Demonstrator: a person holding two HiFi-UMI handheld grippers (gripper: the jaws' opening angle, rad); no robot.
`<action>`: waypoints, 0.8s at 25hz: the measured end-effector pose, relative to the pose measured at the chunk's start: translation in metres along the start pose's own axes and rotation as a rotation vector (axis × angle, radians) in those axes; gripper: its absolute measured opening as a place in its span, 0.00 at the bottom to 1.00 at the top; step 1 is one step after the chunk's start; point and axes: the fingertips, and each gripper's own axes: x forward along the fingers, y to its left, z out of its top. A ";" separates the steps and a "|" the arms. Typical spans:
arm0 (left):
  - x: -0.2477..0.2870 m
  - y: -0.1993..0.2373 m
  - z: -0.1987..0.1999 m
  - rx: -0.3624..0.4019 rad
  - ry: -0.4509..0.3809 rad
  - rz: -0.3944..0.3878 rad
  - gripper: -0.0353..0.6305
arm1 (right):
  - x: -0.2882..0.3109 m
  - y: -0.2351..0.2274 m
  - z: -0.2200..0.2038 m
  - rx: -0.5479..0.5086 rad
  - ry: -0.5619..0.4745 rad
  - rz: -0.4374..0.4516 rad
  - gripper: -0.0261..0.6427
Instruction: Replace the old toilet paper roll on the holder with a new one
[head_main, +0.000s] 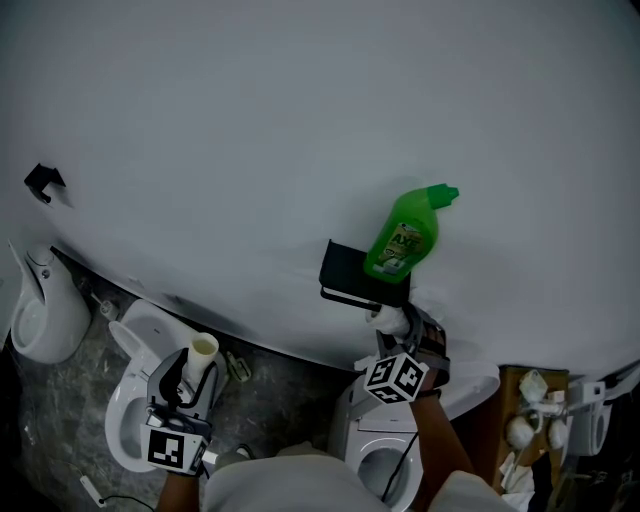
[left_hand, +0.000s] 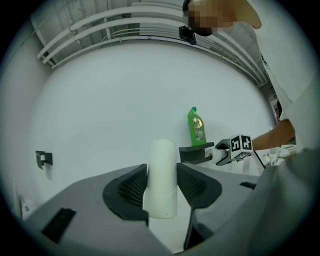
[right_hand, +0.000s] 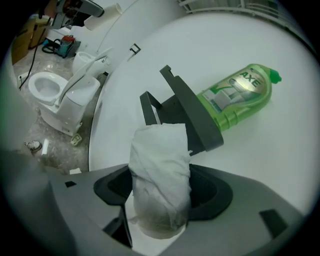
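Right gripper view: right tool grips paper roll near holder; left tool grips tube.

Looks steeply down along a white wall. Shows a black holder on it, with a green bottle tilted on top. Has the right gripper just under the holder, clamped on a white roll. Has the left gripper lower left, gripping an upright tube over a toilet. Shows a black hook far left on the wall.
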 end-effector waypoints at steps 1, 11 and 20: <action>-0.001 0.000 -0.001 0.003 0.003 0.001 0.34 | 0.001 0.000 0.004 -0.020 -0.011 -0.007 0.51; -0.014 0.005 -0.003 -0.015 0.012 0.022 0.34 | -0.003 0.006 0.024 -0.036 -0.079 -0.128 0.51; -0.019 0.003 -0.005 -0.006 0.032 0.003 0.34 | -0.005 0.011 0.031 -0.107 -0.143 -0.200 0.50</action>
